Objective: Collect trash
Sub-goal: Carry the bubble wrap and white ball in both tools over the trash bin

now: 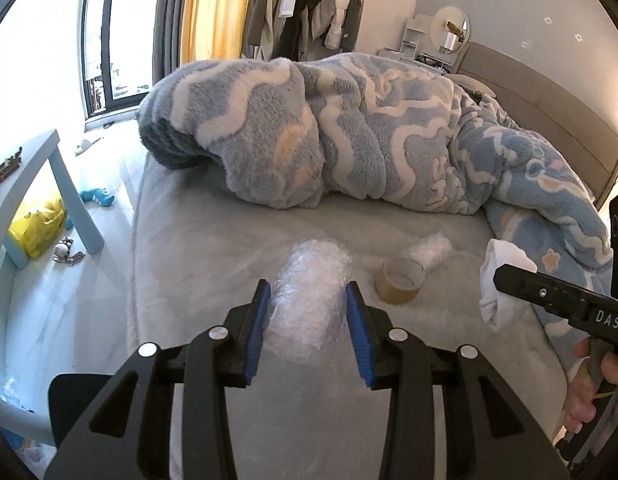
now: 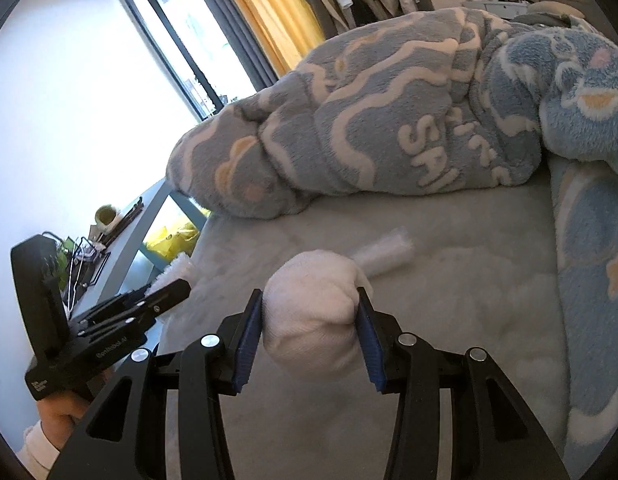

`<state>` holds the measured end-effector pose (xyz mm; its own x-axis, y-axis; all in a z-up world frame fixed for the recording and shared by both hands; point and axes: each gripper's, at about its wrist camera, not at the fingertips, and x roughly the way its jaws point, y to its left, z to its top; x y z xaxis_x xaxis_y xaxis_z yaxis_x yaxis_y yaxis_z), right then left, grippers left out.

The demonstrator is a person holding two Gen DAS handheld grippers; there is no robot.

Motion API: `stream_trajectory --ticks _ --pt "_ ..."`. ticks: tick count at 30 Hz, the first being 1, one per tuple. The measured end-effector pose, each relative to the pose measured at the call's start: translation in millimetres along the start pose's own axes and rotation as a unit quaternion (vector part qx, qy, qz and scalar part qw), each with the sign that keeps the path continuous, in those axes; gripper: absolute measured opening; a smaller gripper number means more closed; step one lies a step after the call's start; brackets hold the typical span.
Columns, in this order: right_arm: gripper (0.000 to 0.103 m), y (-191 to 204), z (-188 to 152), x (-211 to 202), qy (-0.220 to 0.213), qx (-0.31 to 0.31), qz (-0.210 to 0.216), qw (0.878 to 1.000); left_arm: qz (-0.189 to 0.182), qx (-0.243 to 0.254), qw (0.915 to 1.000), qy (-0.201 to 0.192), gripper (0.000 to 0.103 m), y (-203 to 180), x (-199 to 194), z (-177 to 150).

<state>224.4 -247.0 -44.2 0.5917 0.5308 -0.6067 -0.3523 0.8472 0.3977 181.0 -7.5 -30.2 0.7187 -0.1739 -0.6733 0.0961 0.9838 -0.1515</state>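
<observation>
Grey bed sheet (image 1: 229,240) carries one cardboard tape ring (image 1: 400,281), one crinkly plastic roll (image 1: 431,249) beyond it, one fluffy blanket (image 1: 349,128) far. Left gripper (image 1: 307,300) clamps one bubble-wrap bundle (image 1: 309,296); right gripper (image 2: 311,320) clamps one soft white wad (image 2: 313,320).

Both wrist cameras looked forward-down along own fingers, close above bed (image 1: 213,248); blue blanket (image 1: 349,132) filled upper frame in both; window upper left.
</observation>
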Motion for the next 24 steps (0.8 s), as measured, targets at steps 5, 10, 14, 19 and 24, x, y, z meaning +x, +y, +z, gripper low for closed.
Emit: stream_trajectory --ticks 5,10,14,19,24 --pt "0.046 13.6 -9.8 -4.5 -0.005 -0.003 0.002 1.0 0.005 0.005 1.0 -0.002 0.041 5.9 -18.3 -9.3" --pt "0.046 28.6 -21.8 -3.4 -0.002 -0.008 0.005 1.0 0.012 0.011 0.9999 -0.006 0.041 13.3 -32.8 -16.1" --pt "0.046 41.5 -29.5 -4.5 -0.003 -0.012 0.008 1.0 0.016 0.013 0.9998 -0.004 0.041 22.9 -44.1 -23.4" --pt "0.045 58.2 -36.8 -2.2 -0.001 -0.018 0.013 1.0 0.023 0.015 0.9996 0.006 0.041 35.0 -54.4 -35.9" --pt "0.046 77.5 -41.8 4.1 0.002 -0.026 0.021 0.999 0.036 0.012 0.9992 0.014 0.041 51.4 -60.6 -45.9"
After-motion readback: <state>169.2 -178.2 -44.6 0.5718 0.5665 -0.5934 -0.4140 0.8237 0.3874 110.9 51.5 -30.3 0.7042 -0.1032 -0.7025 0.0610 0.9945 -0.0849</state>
